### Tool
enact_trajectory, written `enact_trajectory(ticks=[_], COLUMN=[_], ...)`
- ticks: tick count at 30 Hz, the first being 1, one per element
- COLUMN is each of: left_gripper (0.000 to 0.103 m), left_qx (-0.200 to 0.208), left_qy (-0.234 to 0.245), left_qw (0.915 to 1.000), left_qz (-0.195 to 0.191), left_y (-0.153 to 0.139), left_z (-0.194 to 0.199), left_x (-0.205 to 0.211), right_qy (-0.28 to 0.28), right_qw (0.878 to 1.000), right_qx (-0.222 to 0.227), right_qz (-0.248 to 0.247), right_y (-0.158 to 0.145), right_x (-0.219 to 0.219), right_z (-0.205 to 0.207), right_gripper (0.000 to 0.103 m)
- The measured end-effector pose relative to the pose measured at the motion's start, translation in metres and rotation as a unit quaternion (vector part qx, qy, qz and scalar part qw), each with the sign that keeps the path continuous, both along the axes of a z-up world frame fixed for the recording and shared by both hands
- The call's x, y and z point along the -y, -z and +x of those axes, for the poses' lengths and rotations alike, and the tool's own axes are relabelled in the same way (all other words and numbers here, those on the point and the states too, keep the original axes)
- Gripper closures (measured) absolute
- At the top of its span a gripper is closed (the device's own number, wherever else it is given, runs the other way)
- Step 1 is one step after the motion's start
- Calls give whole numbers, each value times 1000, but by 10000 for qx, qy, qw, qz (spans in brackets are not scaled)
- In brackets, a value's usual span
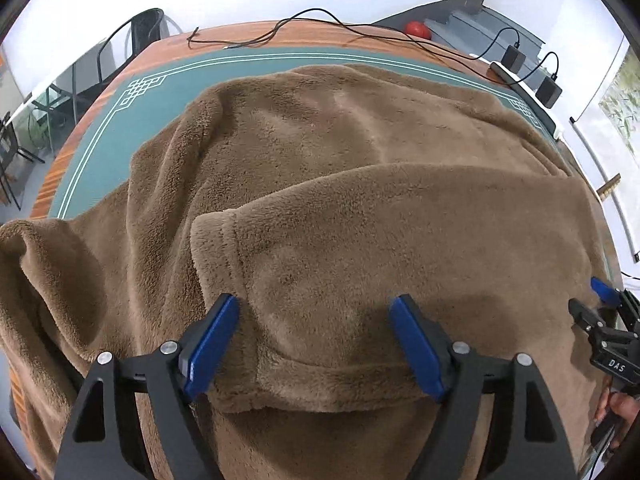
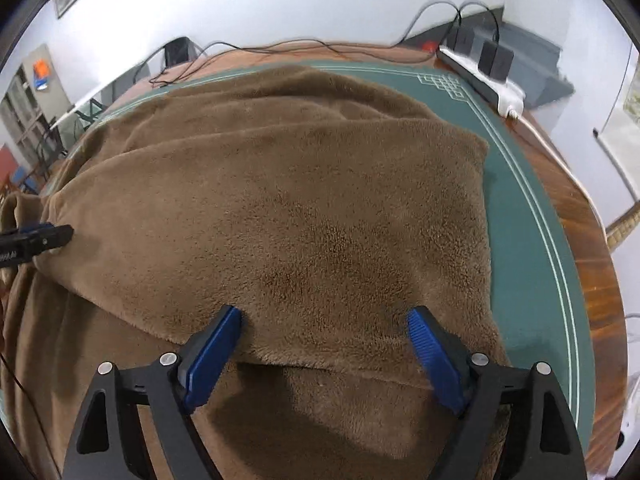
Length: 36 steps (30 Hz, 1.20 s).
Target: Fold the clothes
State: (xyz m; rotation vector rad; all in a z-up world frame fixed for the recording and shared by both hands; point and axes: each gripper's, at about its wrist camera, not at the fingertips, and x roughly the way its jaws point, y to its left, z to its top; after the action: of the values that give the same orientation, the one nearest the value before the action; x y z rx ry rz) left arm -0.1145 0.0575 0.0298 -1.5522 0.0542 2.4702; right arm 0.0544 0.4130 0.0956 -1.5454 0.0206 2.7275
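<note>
A brown fleece garment (image 1: 320,140) lies spread over the green table mat (image 1: 100,140), with a flap folded over its near part. In the left wrist view my left gripper (image 1: 314,302) hangs open just above that flap's hemmed corner, its blue pads apart and nothing pinched between them. My right gripper (image 2: 324,313) is likewise open, straddling the flap's near edge on the garment (image 2: 300,200). Each gripper shows at the edge of the other's view: the right gripper (image 1: 600,304) at far right, the left gripper (image 2: 40,236) at far left.
The mat (image 2: 520,200) covers a wooden table (image 2: 592,280). A white power strip (image 2: 480,80) with black adapters sits at the far right edge. Black cables (image 1: 280,32) trail along the far edge. A red object (image 1: 418,30) and a black chair (image 1: 148,24) stand beyond the table.
</note>
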Motion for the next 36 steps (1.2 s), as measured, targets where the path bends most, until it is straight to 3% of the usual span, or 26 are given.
enact_trajectory(ticks=[6,14,17,24,28,30,33,36], left_gripper=[20,20,20,20,20,20,20,20], left_qx=[120,311,263,124,227,223,214,172], left_qy=[-314,-812,-921,-1598,-2204,-2464,-2891,-3340], left_qw=[9994,9929,9916,9834,9706,9642,9507,9316], left_qz=[-23,806,869,849,937,956,1098,1421], left_y=[-6,-35,-44,-56,-46,-44,-42,-39], left_z=[3,61,90,151,186,202,225,248], left_x=[-1,18,29,81,114,126,148,174], right_qy=[-52,-63,-36,-1345,-1831,-1951,-1922,-1943], right_qw=[9999,9997,10000,9906,9826,9804,9809,9803], right_qx=[-56,143,32,-8,306,-133,-301,-348], right_qz=[137,204,71,-252,-2,236,79,76], right_y=[3,2,-15,-24,7,11,13,13], right_x=[4,3,12,79,103,105,98,97], right_z=[1,-6,7,79,120,139,144,146], right_gripper=[9,5,5,5,2,1,1,0])
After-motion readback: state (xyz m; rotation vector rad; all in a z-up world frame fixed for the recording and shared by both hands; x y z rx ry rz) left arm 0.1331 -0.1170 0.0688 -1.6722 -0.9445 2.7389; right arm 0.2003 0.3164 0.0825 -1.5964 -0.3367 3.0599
